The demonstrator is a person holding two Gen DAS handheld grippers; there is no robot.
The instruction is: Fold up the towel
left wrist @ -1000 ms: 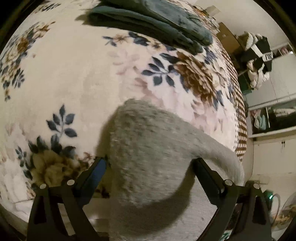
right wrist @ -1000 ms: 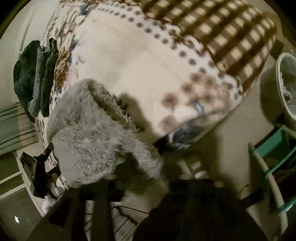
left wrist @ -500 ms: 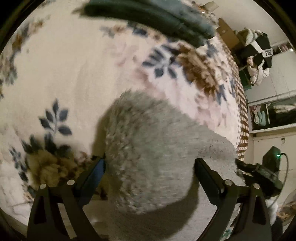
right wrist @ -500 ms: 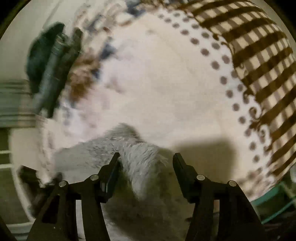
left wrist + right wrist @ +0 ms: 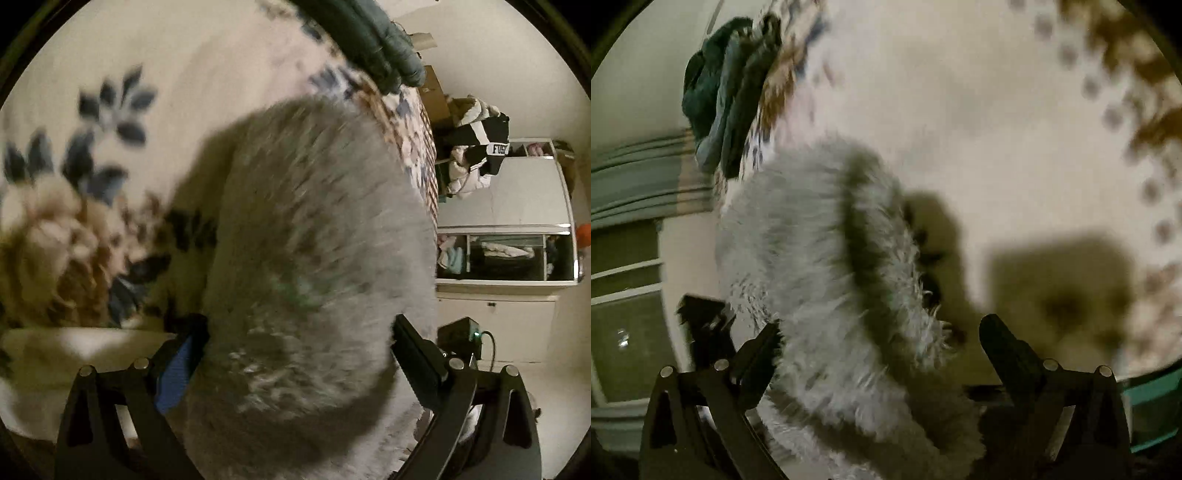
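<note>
Fluffy grey towel point(image 5: 314, 240) bunched in a thick, blurred mound.

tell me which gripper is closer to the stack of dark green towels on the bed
Hard to call. The green towel stack lies far beyond both the left gripper and right gripper, each with the grey towel between its open fingers.

Grey towel point(image 5: 314, 258) motion-blurred in both views; lower part cut by bottom edge. Towel fills gap between left gripper point(image 5: 295, 354) fingers, hides their inner faces; grip on cloth not readable. Right gripper point(image 5: 879, 350): left finger point(image 5: 753, 354) half buried in pile, contact unclear. Floral blanket point(image 5: 92, 177) smeared, pattern soft. Dark green folded cloth point(image 5: 373, 48) cut by top edge. Dotted border point(image 5: 1108, 114) only blurred spots.
</note>
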